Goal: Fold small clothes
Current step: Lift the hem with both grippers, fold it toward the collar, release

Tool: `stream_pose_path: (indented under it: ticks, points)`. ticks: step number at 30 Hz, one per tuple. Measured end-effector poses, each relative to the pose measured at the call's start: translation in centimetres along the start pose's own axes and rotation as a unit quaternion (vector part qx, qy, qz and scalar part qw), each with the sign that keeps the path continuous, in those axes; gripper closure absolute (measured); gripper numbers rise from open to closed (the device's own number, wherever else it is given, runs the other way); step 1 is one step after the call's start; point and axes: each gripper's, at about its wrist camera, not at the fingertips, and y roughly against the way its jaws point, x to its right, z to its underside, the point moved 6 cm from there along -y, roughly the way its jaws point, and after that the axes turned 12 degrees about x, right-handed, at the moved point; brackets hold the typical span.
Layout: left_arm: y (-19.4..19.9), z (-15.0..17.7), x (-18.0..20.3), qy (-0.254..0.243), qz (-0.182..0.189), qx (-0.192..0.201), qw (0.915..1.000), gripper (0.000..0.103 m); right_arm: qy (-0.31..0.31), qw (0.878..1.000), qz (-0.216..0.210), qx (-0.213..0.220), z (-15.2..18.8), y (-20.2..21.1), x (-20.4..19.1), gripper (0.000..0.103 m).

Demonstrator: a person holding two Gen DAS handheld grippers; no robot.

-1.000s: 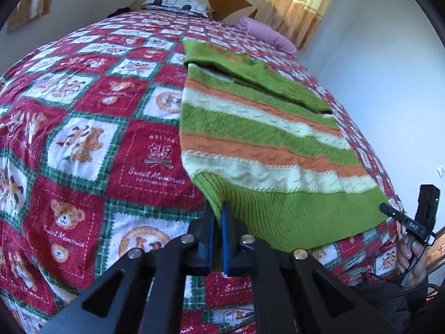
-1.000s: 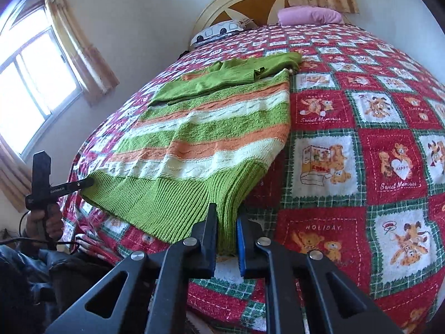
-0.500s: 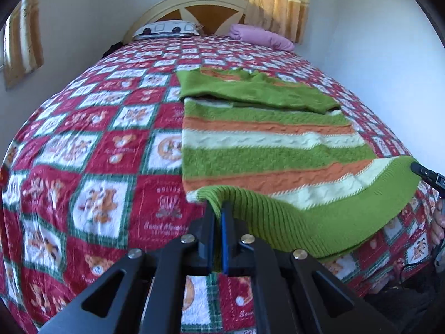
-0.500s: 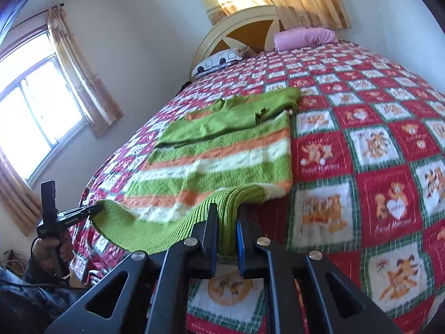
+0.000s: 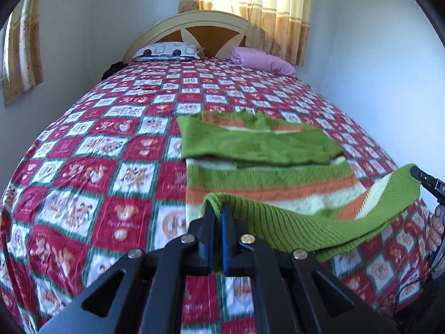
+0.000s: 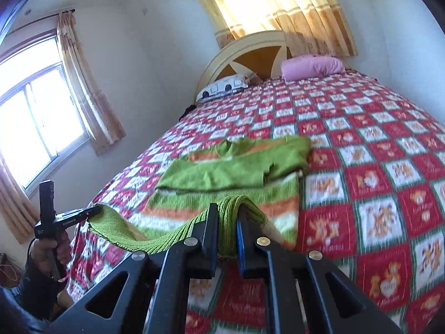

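While the striped sweater (image 5: 267, 183) lies on the bed (image 5: 116, 172) with its sleeves folded across the chest, its green ribbed hem hangs lifted above the quilt, one corner pinched in the closed jaws of the left gripper (image 5: 217, 217), the other clamped by the right gripper (image 6: 226, 220).

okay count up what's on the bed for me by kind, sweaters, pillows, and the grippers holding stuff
Sweaters: 1, the striped sweater, hem lifted.
Pillows: 2, the patterned pillow and the pink pillow, both by the headboard.
Grippers: 2, the left gripper and the right gripper, jaws shut on the hem corners.
Total: 5
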Motion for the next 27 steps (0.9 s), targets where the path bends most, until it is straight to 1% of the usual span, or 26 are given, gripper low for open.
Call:
stream_pose_path:
  ticks: [7,13,22,27]
  points:
    - [-2.7,-4.0,-0.7,0.007,-0.005,0.017,0.9998,0.099,0.017,1.000,-0.001,0.020,-4.7,-2.9,-0.2,0.093]
    - [-5.3,-7.5,-1.4,0.013,-0.014,0.030,0.9994,0.099,0.024,1.000,0.005,0.019,-6.9,-5.7,0.2,0.093]
    - [-10.9,-10.2,-1.8,0.016,-0.021,0.015,0.9995,0.099,0.023,0.999,0.022,0.006,-8.7,-10.9,2.1,0.093]
    - [-14.7,-10.6,-1.7,0.003,-0.025,-0.010,0.9996,0.099,0.017,0.999,0.037,-0.014,-9.3,-15.0,4.0,0.093]
